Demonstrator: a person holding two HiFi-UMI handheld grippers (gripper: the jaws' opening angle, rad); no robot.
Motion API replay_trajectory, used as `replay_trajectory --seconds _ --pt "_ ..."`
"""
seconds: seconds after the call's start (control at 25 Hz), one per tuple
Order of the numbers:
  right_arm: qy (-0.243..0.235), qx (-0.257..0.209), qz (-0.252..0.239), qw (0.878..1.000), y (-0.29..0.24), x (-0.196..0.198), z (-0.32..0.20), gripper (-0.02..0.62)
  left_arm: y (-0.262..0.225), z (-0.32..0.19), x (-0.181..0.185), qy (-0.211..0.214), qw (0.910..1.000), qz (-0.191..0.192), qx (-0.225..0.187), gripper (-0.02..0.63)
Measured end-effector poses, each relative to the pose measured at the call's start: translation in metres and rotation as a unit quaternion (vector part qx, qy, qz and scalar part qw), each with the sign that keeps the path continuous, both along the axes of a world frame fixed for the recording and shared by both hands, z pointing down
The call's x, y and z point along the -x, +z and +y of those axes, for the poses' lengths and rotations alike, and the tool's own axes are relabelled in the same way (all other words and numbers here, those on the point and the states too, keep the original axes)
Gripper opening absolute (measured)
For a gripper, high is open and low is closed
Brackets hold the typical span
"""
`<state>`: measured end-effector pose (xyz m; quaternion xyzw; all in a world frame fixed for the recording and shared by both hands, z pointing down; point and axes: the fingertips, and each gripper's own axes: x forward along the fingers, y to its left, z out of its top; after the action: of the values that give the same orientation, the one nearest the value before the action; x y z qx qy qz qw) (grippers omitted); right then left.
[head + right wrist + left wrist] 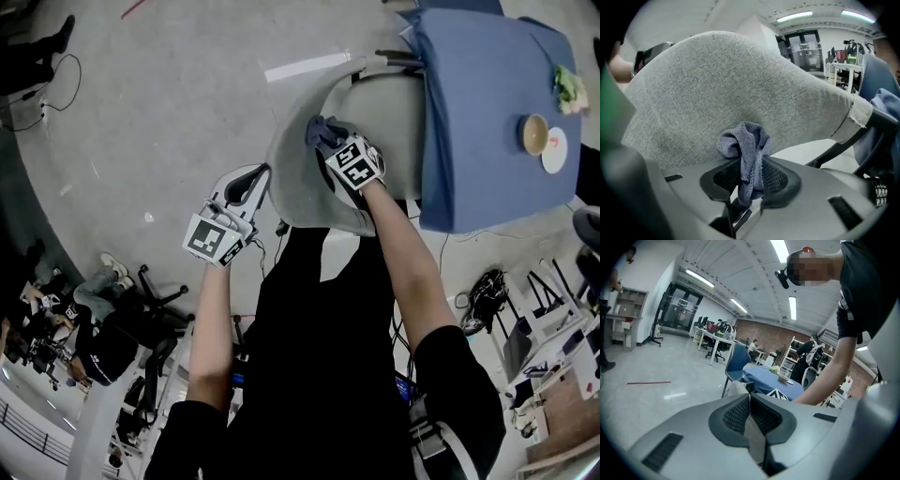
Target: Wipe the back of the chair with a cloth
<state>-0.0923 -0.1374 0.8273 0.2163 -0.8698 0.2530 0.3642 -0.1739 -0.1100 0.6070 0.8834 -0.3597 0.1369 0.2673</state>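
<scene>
On the right gripper (749,180), fingers (776,178) pinched narrow on a bunched blue-grey cloth (743,140), the wad sticking out past the tips and touching the grey fabric back of the chair (717,89). On the left gripper (749,411), fingers (733,416) pressed together with nothing between them, close by the left edge of the chair back; touching it or not, impossible to say. From the head view, cloth on the upper part of the curved back, arm (412,272) stretched out behind the right gripper. Beyond the chair, a surface (478,112) under a blue cover, the seat tucked against its near edge. Near the right edge of that surface, a bowl (534,134) just beside a white plate (555,150), and a green thing (567,86) close to the same edge. Pale grey floor (187,84) all round.
</scene>
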Motion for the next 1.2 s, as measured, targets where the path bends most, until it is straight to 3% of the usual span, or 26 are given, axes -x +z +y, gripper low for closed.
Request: replay_trajectory --seconds 0.36,0.52,0.72,0.92,1.2 --pt "0.045 -0.022 -0.002 0.999 -0.002 -0.015 -0.046 0.139 -0.002 0.000 -0.001 0.005 1.0000 0.002 -0.002 0.026" --pt "0.030 -0.035 0.004 0.999 0.002 -0.021 -0.061 0.140 0.002 0.000 -0.001 0.006 1.0000 0.000 -0.001 0.026" --pt "0.093 -0.054 0.002 0.994 0.005 -0.043 -0.093 0.140 0.002 0.001 -0.002 0.005 1.0000 -0.001 0.001 0.026" --pt "0.073 -0.055 0.019 0.996 0.005 -0.048 -0.102 0.140 0.005 0.000 -0.003 0.000 1.0000 0.001 0.001 0.026" --pt "0.129 -0.065 0.024 0.989 0.000 -0.077 -0.129 0.140 0.002 -0.001 -0.003 -0.002 1.0000 0.001 -0.001 0.026"
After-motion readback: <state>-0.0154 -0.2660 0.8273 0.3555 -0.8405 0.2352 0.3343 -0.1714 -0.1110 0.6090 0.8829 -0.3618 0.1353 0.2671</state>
